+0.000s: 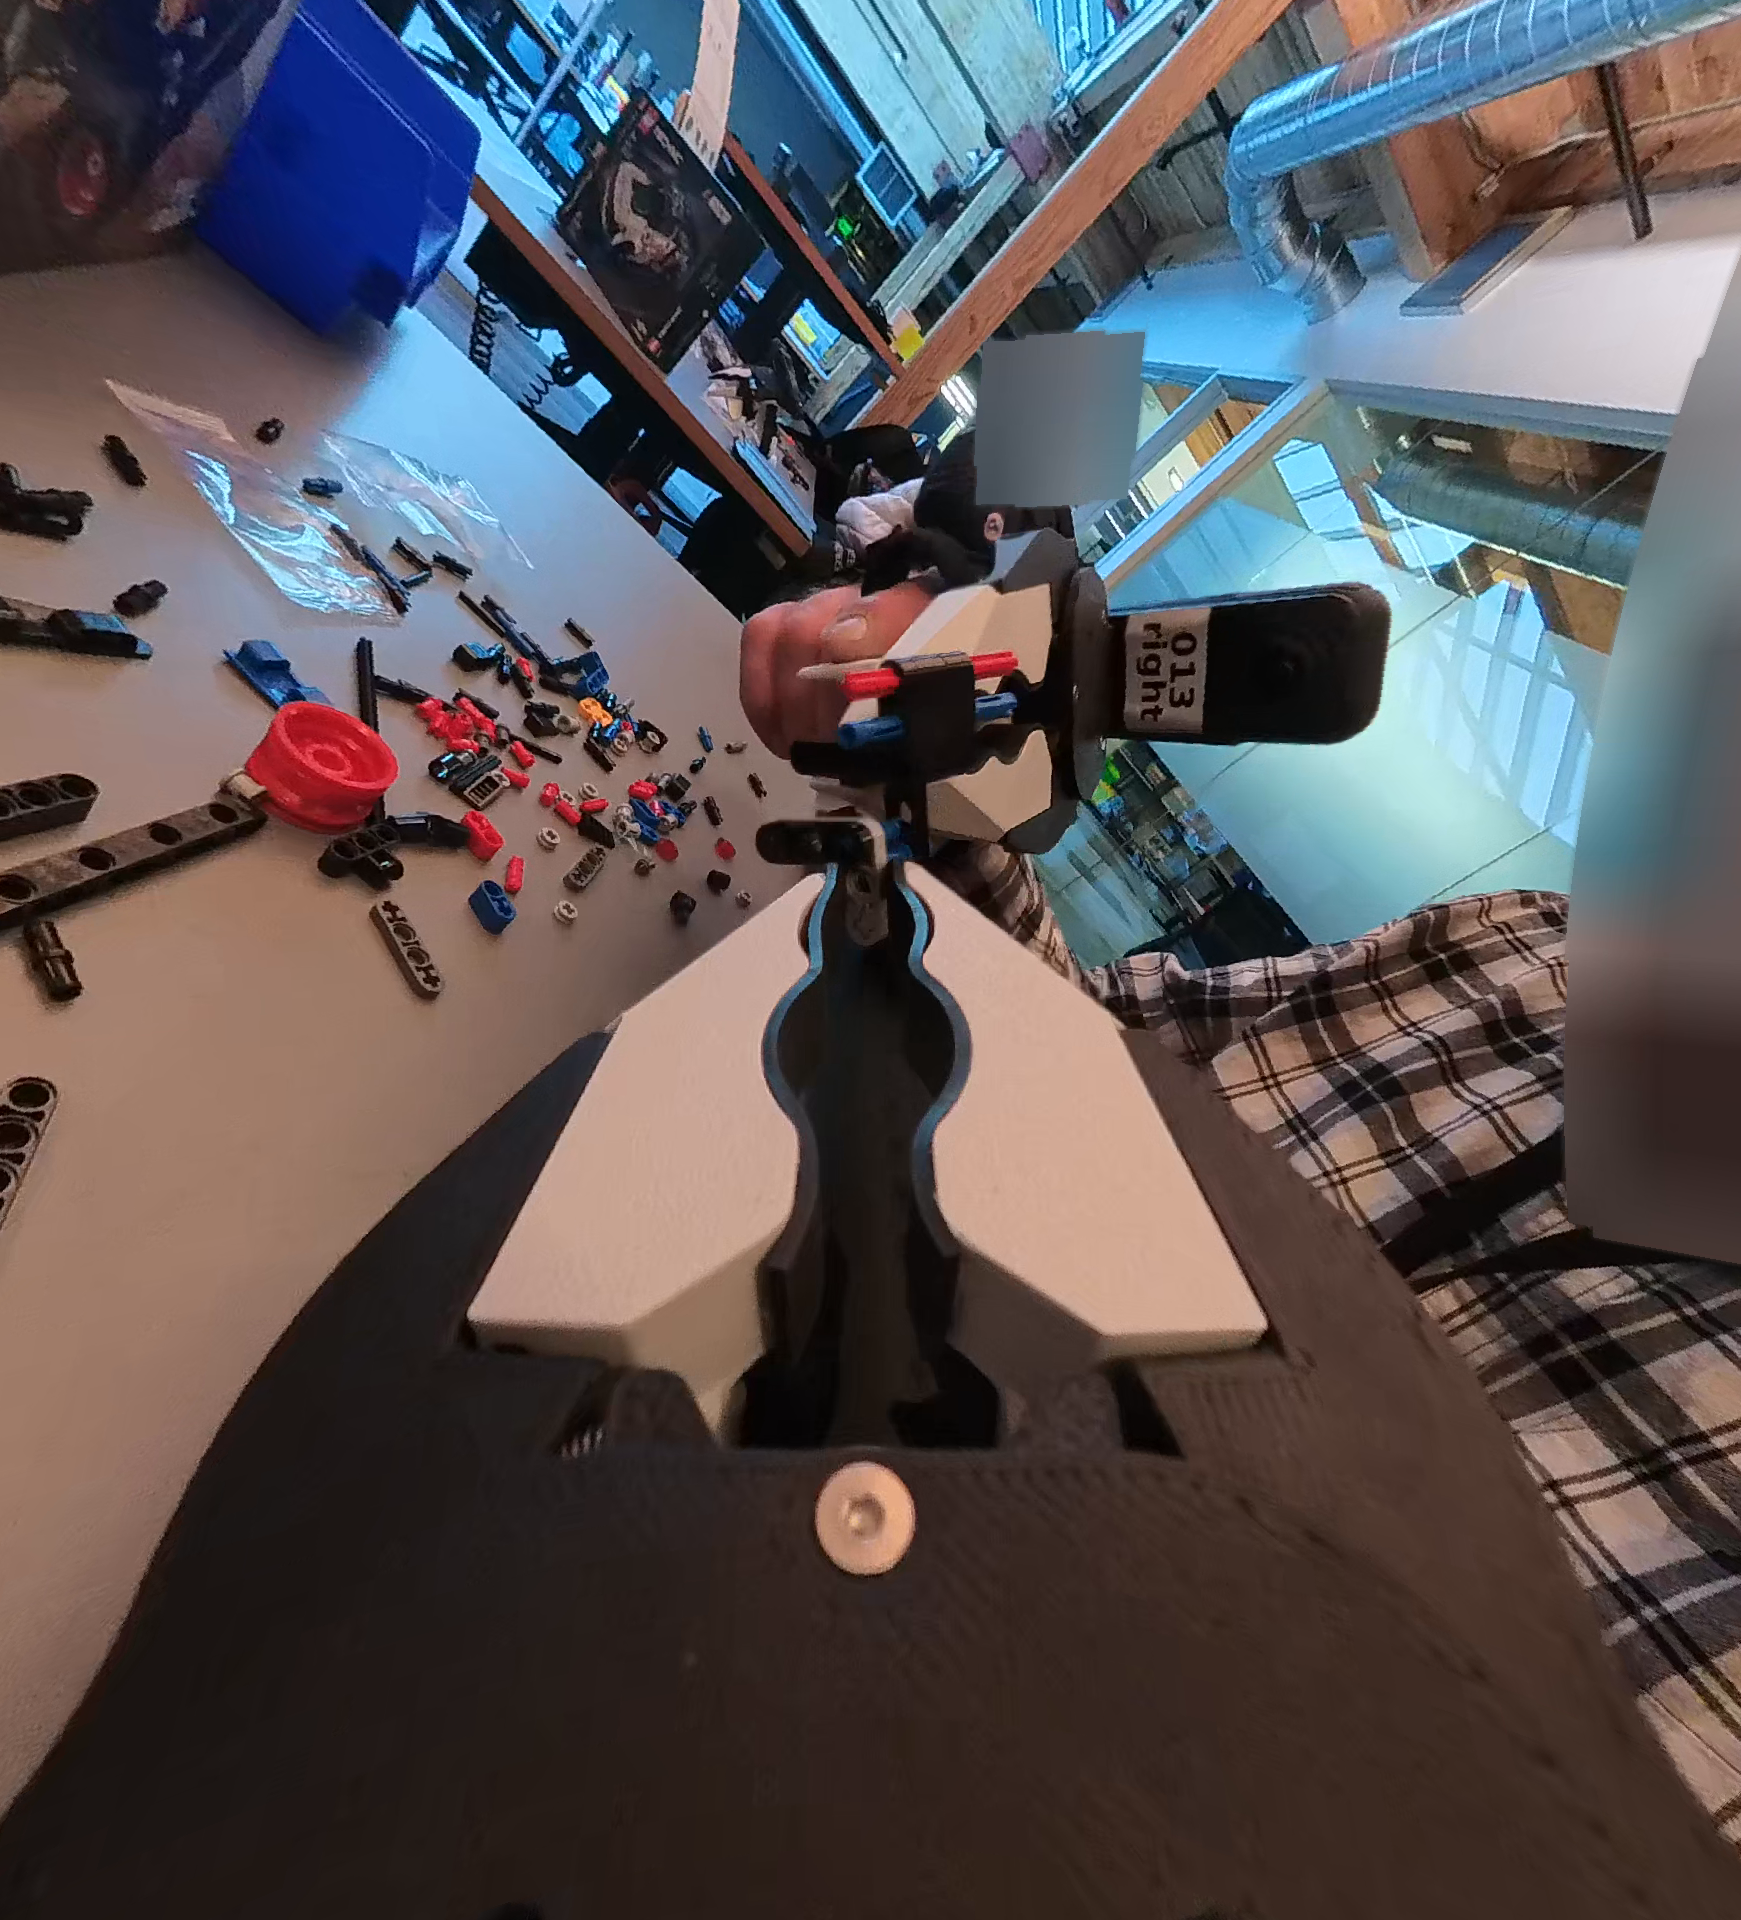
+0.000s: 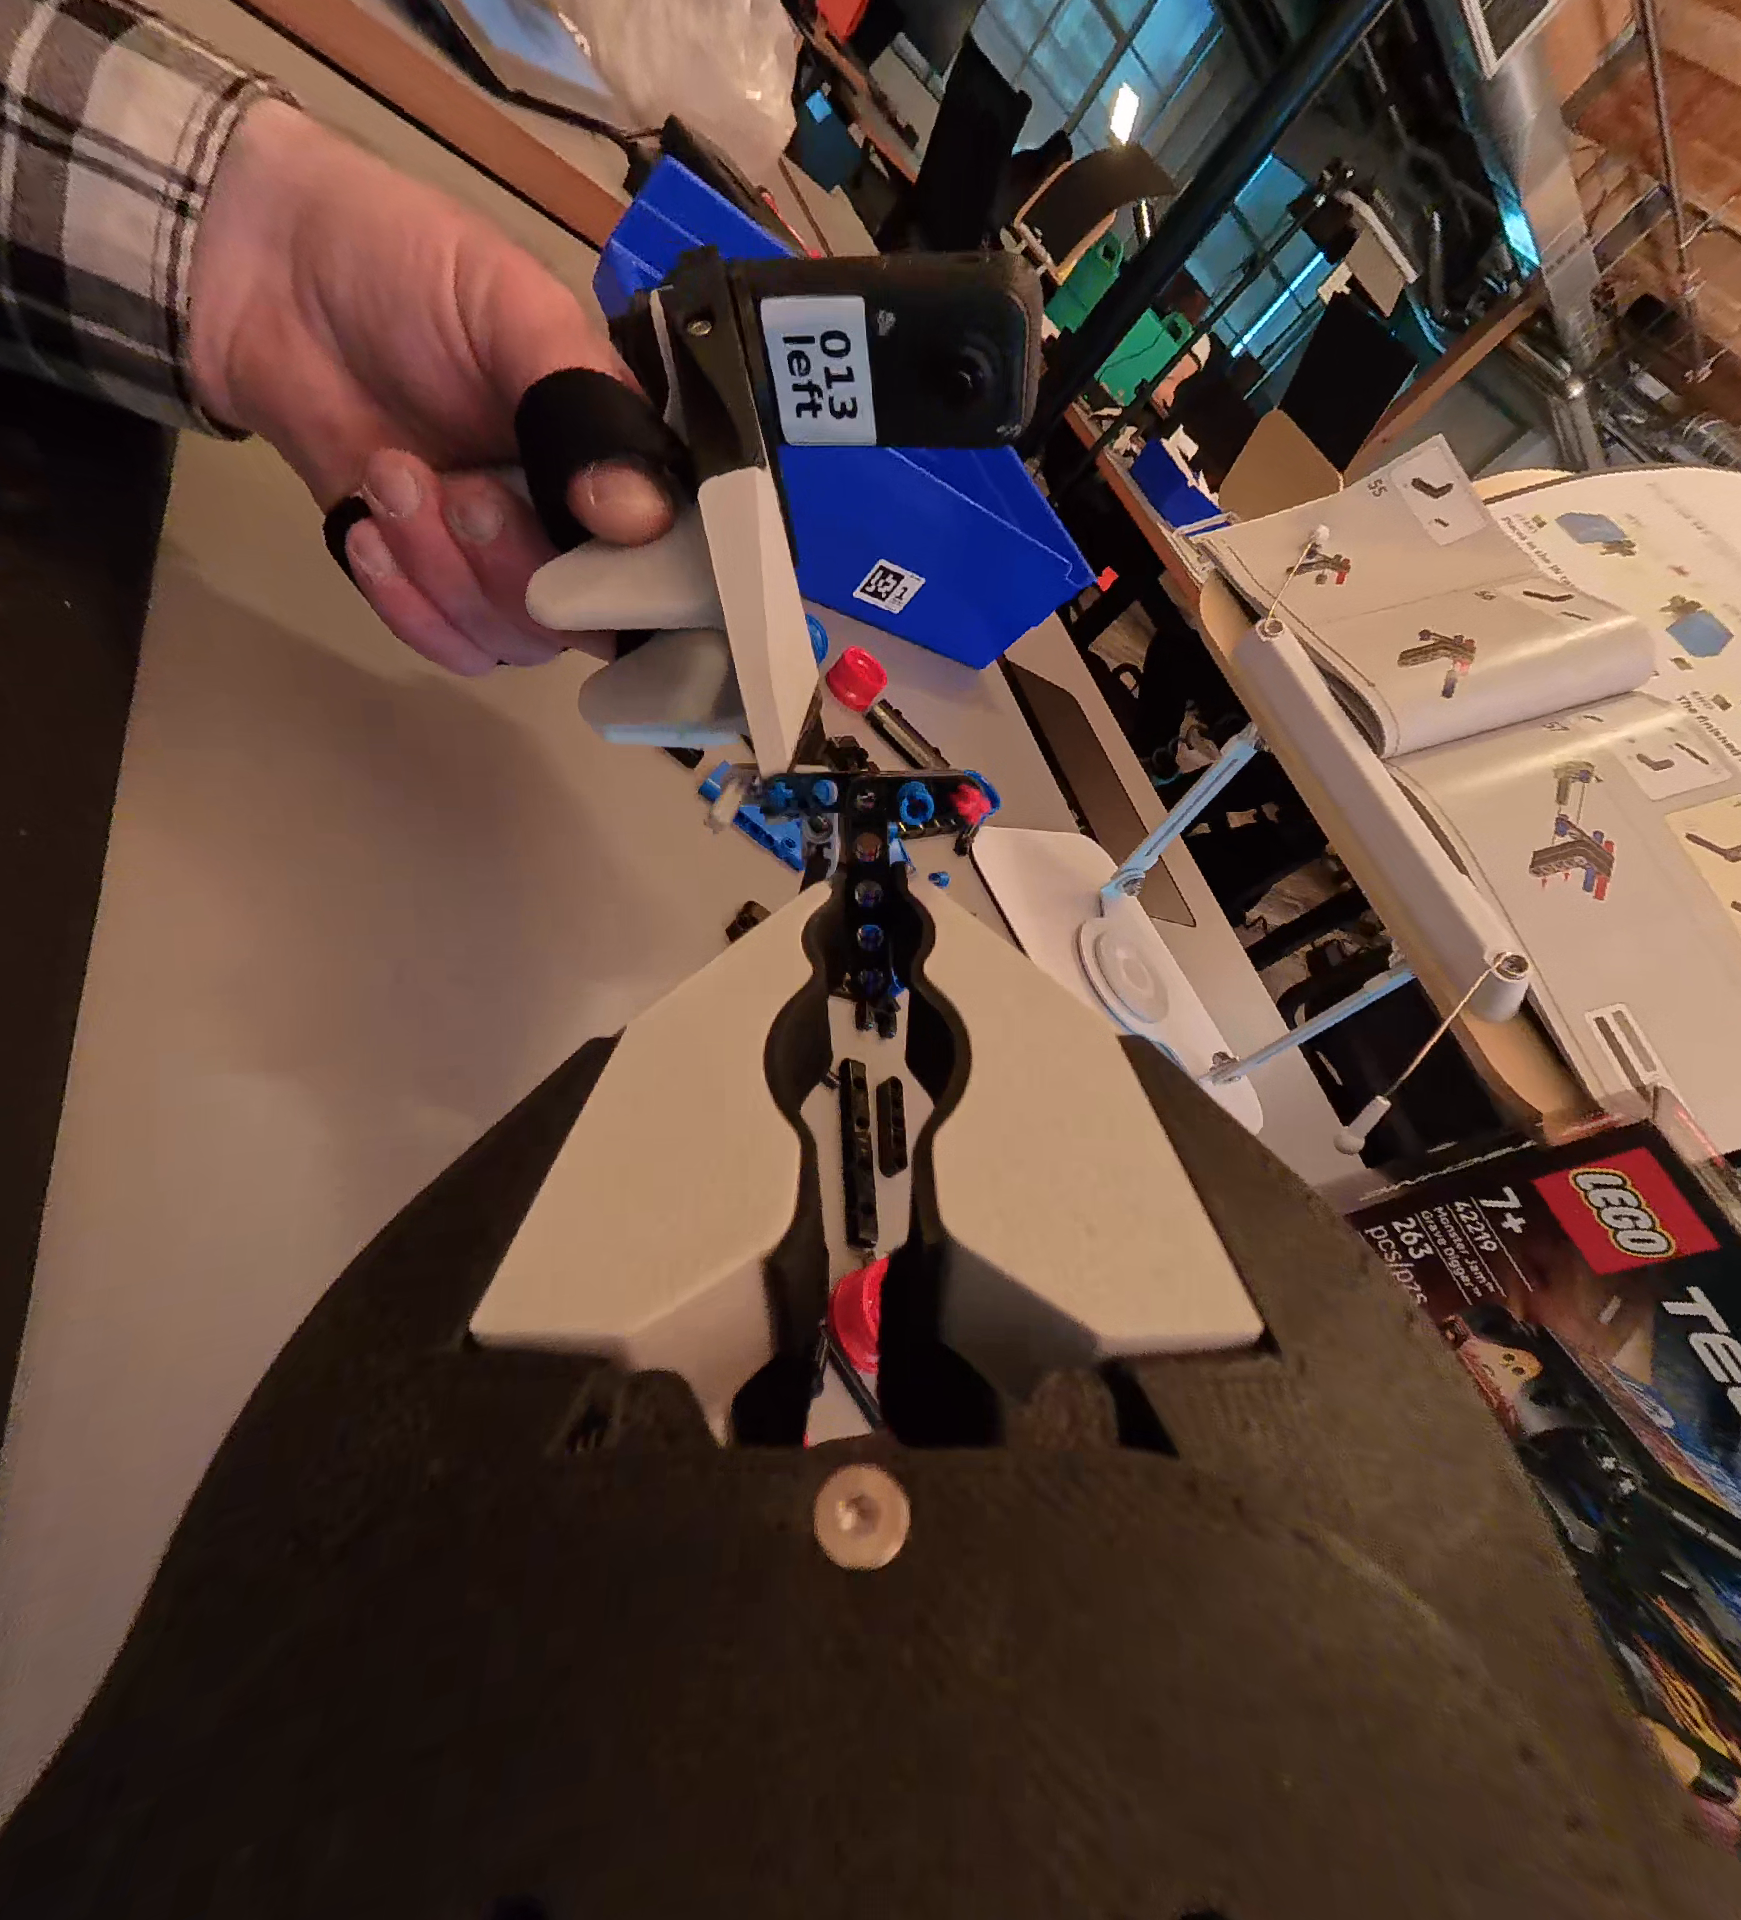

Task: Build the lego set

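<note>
A black T-shaped Lego assembly [image 2: 871,821] with blue pins and a red pin is held in the air between both grippers, above the table. My right gripper [image 2: 868,899] is shut on its long stem. My left gripper [image 1: 863,896] is shut on one end of its crossbar; in the right wrist view the left gripper [image 2: 791,764] comes down from the upper left onto that end. In the left wrist view the right gripper [image 1: 910,727] faces me, with the assembly [image 1: 933,717] showing red and blue pins between its fingers.
Loose pieces lie on the grey table [image 1: 222,1039]: a red wheel hub [image 1: 326,764], black beams [image 1: 87,862], small red and blue pins [image 1: 554,769], a plastic bag [image 1: 315,520]. A blue bin [image 2: 928,540], an open instruction booklet on a stand [image 2: 1520,665] and the set's box [image 2: 1624,1351] stand around. The tips of both grippers are at nearly the same place.
</note>
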Demonstrator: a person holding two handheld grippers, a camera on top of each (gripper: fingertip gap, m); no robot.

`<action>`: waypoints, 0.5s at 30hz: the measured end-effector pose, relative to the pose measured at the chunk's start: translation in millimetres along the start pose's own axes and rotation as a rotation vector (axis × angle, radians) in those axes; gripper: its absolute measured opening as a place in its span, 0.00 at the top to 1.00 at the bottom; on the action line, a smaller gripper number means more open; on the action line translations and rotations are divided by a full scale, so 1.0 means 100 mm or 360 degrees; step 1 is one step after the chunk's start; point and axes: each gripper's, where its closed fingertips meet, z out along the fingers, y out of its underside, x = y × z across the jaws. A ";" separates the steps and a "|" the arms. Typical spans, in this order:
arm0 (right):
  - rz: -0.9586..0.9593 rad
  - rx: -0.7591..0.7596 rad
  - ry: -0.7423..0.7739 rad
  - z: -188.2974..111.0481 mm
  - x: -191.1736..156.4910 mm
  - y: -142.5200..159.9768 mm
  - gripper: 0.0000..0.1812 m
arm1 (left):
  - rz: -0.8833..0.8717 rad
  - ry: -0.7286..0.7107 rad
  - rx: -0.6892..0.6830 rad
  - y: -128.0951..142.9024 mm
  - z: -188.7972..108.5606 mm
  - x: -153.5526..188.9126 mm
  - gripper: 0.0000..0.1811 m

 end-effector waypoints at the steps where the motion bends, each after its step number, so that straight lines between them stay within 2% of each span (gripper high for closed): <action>1: -0.0001 0.0004 0.0000 0.00 0.00 0.00 0.97 | -0.0002 0.0009 0.0003 0.00 0.00 0.01 0.97; 15: -0.0080 -0.0013 0.0054 0.02 0.01 -0.01 0.97 | -0.0044 0.0102 0.0064 -0.04 -0.02 0.05 0.97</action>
